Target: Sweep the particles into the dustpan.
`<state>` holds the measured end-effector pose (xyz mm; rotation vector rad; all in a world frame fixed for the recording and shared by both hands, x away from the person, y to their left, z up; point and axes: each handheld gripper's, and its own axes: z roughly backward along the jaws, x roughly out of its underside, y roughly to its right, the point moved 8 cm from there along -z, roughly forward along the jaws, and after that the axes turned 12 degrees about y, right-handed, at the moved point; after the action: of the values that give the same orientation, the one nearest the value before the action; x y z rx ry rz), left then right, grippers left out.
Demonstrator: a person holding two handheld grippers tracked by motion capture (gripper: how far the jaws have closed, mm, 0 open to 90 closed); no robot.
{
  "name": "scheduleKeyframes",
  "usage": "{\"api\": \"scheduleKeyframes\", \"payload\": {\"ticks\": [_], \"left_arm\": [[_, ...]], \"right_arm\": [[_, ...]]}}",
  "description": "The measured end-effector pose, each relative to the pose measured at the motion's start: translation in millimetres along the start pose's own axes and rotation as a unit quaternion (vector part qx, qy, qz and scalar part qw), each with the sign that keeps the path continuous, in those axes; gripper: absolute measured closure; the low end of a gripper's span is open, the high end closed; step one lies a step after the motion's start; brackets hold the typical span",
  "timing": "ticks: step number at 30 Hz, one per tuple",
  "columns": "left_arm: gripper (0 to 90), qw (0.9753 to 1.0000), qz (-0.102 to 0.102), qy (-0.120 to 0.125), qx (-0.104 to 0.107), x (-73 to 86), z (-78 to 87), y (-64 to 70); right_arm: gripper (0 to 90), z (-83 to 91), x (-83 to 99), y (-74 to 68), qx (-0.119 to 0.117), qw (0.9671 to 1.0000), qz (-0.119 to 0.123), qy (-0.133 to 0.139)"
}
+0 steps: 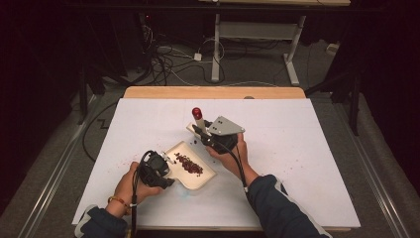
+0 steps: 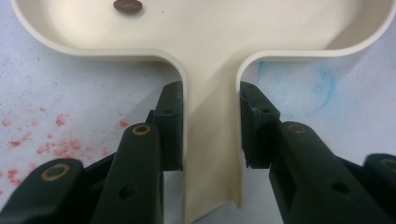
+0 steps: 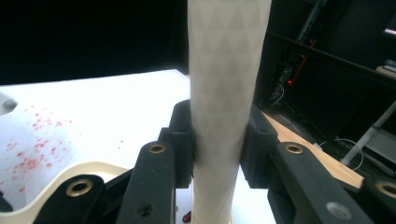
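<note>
A cream tray [image 1: 205, 179] with a flat handle lies near the table's front middle and carries a pile of dark red beans [image 1: 188, 164]. My left gripper [image 1: 170, 164] is shut on that handle [image 2: 210, 154], one jaw pressing each side, and a single bean [image 2: 127, 5] lies in the tray [image 2: 93, 50] ahead. My right gripper [image 1: 201, 132] is shut on a white tube [image 1: 199, 120] with a red cap [image 1: 197, 111], held tilted just behind the tray. In the right gripper view the tube [image 3: 226, 70] runs up between the jaws of my right gripper [image 3: 219, 140].
A white sheet [image 1: 297, 148] covers the table and carries red specks [image 2: 51, 144] and a faint blue smear [image 2: 322, 86]. A wooden edge [image 1: 213, 92] runs along the far side. Behind it are desk legs [image 1: 216, 49] and cables [image 1: 168, 64] on the floor.
</note>
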<state>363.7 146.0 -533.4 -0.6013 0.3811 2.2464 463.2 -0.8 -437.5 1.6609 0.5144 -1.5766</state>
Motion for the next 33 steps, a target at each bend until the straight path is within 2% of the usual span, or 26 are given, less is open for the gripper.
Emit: {"api": "scheduleKeyframes", "payload": {"ticks": [5,9,11,14,15,17,18,22,24,27,29,30,31,32,33], "left_arm": [[64.3,0.9999,0.004,-0.003,0.01,1.5,1.4,-1.9],[64.3,0.9999,0.009,-0.003,0.009,1.3,1.0,-1.6],[64.3,0.9999,0.01,-0.003,0.011,1.3,1.1,-1.9],[64.3,0.9999,0.011,-0.004,0.009,1.3,1.2,-2.0],[64.3,0.9999,0.01,-0.004,0.008,1.3,1.2,-1.9],[64.3,0.9999,0.008,-0.007,0.007,1.4,1.3,-2.0],[64.3,0.9999,0.007,-0.008,0.006,1.4,1.3,-2.0],[64.3,0.9999,0.005,-0.01,0.005,1.3,1.2,-1.9],[64.3,0.9999,0.005,-0.01,0.005,1.4,1.2,-2.1],[64.3,0.9999,0.003,-0.01,0.005,1.4,1.2,-2.0],[64.3,0.9999,0.002,-0.01,0.003,1.6,1.2,-2.0],[64.3,0.9999,-0.003,-0.012,0.002,2.0,1.7,-2.0],[64.3,0.9999,-0.008,-0.014,-0.001,2.5,2.0,-1.7],[64.3,0.9996,-0.019,-0.02,-0.003,4.0,3.3,-1.1],[64.3,0.9996,-0.019,-0.02,-0.003,4.0,3.3,-1.1]], "right_arm": [[70.8,-1.4,-0.8,-5.0,-0.017,0.9998,-0.006,0.005],[70.7,-0.9,-0.4,-8.6,-0.029,0.9995,-0.009,0.004],[70.7,4.1,-2.8,-15.9,-0.049,0.9986,-0.017,0.013],[70.7,8.9,-3.7,-21.6,-0.055,0.9984,-0.011,0.011],[70.8,15.2,-7.0,-28.0,-0.069,0.9973,-0.018,0.016],[70.8,18.7,-9.9,-31.5,-0.076,0.9966,-0.022,0.02],[70.9,25.4,-17.8,-38.7,-0.099,0.9942,-0.028,0.03],[70.8,32.9,-27.1,-44.2,-0.107,0.9935,-0.011,0.038],[70.8,35.8,-31.1,-42.2,-0.104,0.9937,-0.012,0.041],[70.8,40.5,-35.8,-29.8,-0.078,0.996,-0.008,0.042],[70.8,42.5,-36.5,-25.9,-0.073,0.9964,-0.009,0.042],[70.8,47.7,-35.6,-18.3,-0.059,0.9975,-0.017,0.035],[70.8,50.4,-34.5,-14.4,-0.052,0.9981,-0.014,0.031],[70.8,53.8,-33.0,-11.2,-0.046,0.9985,-0.012,0.026],[70.8,53.8,-33.0,-11.2,-0.046,0.9985,-0.012,0.026]]}}
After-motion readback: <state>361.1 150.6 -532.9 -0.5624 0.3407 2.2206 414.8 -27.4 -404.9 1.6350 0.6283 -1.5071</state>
